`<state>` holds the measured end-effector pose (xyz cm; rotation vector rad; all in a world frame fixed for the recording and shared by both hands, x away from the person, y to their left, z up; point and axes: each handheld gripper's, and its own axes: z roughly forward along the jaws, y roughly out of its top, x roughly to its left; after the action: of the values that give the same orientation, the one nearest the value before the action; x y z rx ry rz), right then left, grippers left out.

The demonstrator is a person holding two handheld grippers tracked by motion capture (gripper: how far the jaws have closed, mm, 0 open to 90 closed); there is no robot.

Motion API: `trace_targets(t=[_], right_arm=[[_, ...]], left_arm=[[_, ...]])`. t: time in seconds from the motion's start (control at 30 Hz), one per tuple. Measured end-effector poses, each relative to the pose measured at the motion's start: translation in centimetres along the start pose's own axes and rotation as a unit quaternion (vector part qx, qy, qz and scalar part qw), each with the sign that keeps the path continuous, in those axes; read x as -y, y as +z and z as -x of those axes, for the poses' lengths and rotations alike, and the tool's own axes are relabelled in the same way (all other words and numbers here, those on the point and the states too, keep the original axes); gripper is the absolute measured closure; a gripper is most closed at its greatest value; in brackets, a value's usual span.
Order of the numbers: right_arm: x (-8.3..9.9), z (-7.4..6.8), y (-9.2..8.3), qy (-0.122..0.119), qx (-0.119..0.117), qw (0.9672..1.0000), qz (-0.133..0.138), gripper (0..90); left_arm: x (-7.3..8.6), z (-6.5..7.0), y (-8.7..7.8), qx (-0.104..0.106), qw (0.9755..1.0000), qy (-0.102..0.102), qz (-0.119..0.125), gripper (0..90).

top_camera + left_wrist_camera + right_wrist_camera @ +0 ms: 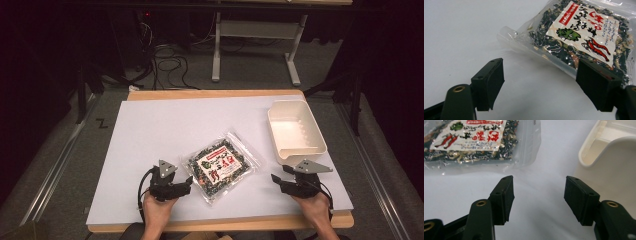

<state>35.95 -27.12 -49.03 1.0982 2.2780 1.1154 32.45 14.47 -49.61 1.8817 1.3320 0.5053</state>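
Tray: cream rectangular plastic tray (296, 131) — nothing inside, just beyond the right gripper (283, 180).
Packet: clear plastic packet of dark dried flakes (222, 165) — flat between both grippers.
Left gripper (186, 183): jaws apart, empty.
Right gripper: jaws apart, empty.

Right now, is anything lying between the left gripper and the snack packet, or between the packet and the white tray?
Nothing visible. The left gripper is open beside the packet, with bare white table between packet and tray.

White-topped table (150, 130) bears snack packet (221, 165) and tray (320, 137).
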Motion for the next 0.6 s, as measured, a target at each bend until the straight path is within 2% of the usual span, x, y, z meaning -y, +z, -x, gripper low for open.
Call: trace_targets(t=[0.13, 0.17, 0.23, 0.33, 0.4, 0.5, 0.6], right_arm=[[-0.17, 0.00, -0.29, 0.003, -0.009, 0.9998, 0.019, 40.2], [-0.30, -0.14, -0.40, 0.002, -0.010, 0.9997, 0.023, 37.4], [-0.36, -0.23, -0.39, 0.003, -0.011, 0.9997, 0.022, 37.5], [-0.63, -0.30, -0.35, -0.004, -0.014, 0.9999, -0.005, 39.7], [-0.69, -0.21, -0.43, 0.003, -0.016, 0.9998, -0.007, 38.7], [-0.75, -0.26, -0.55, 0.000, -0.017, 0.9999, -0.003, 38.9], [-0.84, -0.39, -0.61, 0.000, -0.011, 0.9999, -0.012, 40.4]], left_arm=[[0.01, 0.04, -0.05, 0.001, 1.0000, 0.001, 0.000, 22.9], [0.01, 0.05, 0.00, -0.001, 1.0000, 0.000, -0.002, 22.0], [0.01, 0.06, 0.03, -0.001, 1.0000, -0.001, -0.003, 20.8], [0.01, 0.09, -0.04, 0.004, 1.0000, 0.002, -0.003, 21.6], [0.00, 0.08, -0.09, 0.005, 1.0000, 0.001, -0.003, 21.7], [-0.02, 0.06, -0.03, 0.004, 1.0000, 0.000, -0.003, 22.5], [-0.03, 0.13, 0.01, 0.002, 1.0000, 0.001, -0.005, 22.4]])
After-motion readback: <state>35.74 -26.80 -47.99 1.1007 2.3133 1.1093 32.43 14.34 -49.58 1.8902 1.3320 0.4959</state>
